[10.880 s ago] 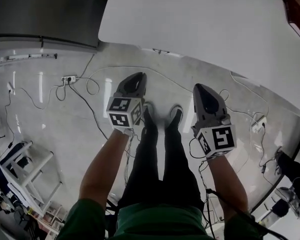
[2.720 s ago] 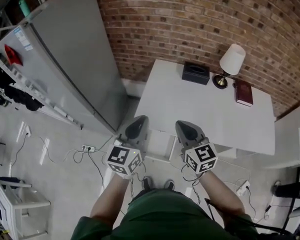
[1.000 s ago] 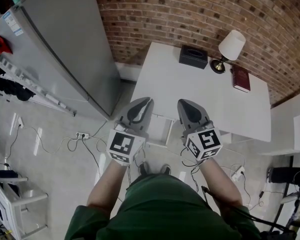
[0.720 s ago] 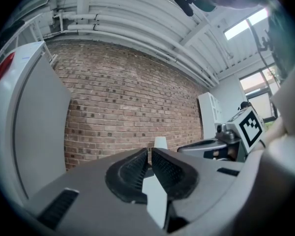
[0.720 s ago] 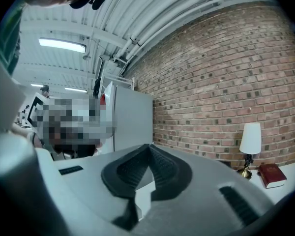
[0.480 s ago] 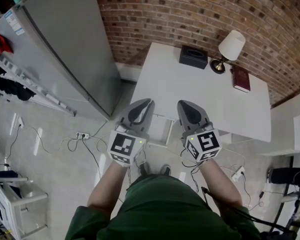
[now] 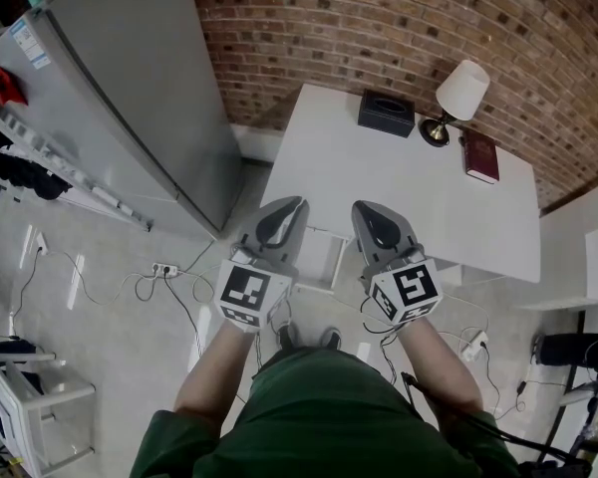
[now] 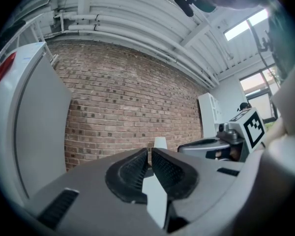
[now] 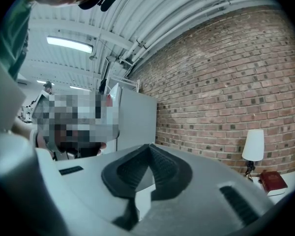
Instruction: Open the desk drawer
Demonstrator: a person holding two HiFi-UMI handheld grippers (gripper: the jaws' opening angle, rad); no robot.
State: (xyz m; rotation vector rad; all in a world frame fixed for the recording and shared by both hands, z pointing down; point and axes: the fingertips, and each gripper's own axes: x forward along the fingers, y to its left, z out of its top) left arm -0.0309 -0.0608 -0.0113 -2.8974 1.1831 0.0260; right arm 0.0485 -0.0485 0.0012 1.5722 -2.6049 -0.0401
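A white desk (image 7: pixel 409 192) stands against the brick wall in the head view, seen from above. Both grippers hover side by side over its near left corner, apart from it. The left gripper (image 7: pixel 284 207) has its jaws together with nothing between them, and in the left gripper view (image 8: pixel 149 151) only a thin slit shows between the pads. The right gripper (image 7: pixel 367 210) is also shut and empty, its pads meeting at the tip in the right gripper view (image 9: pixel 148 146). A white framed part (image 7: pixel 325 257) shows under the desk edge between the grippers; whether it is the drawer I cannot tell.
On the desk's far side sit a black box (image 7: pixel 386 114), a white-shaded lamp (image 7: pixel 461 93) and a red book (image 7: pixel 479 157). A tall grey cabinet (image 7: pixel 130 98) stands to the left. A power strip and cables (image 7: pixel 164 268) lie on the floor, with a white rack (image 7: pixel 30 416) at lower left.
Earlier the head view looked down at the floor and feet; it has since risen to the desk. Over the last second both grippers have barely moved and remain shut.
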